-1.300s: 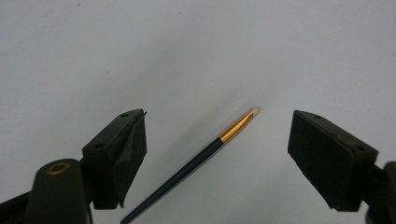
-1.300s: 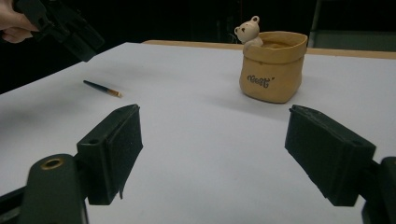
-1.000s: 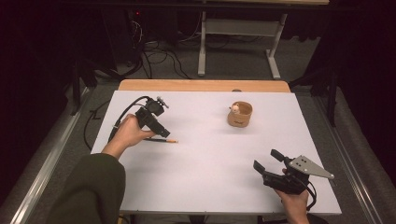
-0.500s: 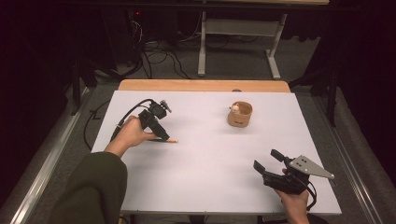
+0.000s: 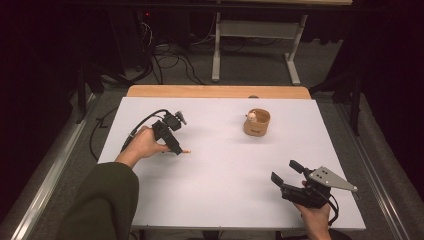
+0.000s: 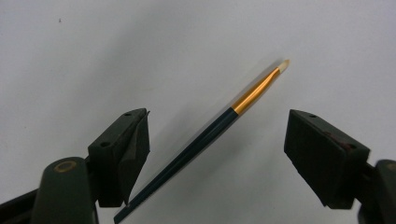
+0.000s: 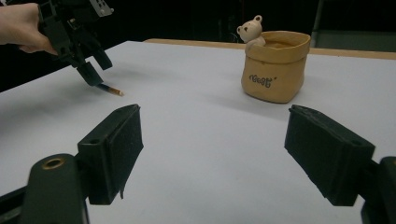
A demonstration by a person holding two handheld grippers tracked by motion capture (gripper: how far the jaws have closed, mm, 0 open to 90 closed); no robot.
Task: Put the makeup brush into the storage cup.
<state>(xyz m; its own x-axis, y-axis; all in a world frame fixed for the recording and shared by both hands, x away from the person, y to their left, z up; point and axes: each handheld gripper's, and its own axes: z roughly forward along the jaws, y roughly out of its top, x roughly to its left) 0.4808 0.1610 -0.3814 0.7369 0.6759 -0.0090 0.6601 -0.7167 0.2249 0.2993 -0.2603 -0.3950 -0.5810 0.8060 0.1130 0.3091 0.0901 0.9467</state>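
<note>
a: where does the left gripper [image 5: 172,145] sit?
b: low over the white table [image 5: 220,200], tips pointing down, jaws spread wide. a thin paintbrush [image 6: 212,130] lies flat between them, dark handle, gold ferrule, pale tip, touching neither pad as far as the left gripper view tells.
a: so it grips nothing?
b: nothing; the brush tip pokes out past the jaws.
a: and the right gripper [image 5: 287,175]?
b: well apart from the left one, near the table's near edge, jaws also wide and bare.
a: what lies ahead of it?
b: a tan pot [image 7: 275,65] with a small bear [image 7: 250,30] on its rim, upright, beyond its right jaw.
</note>
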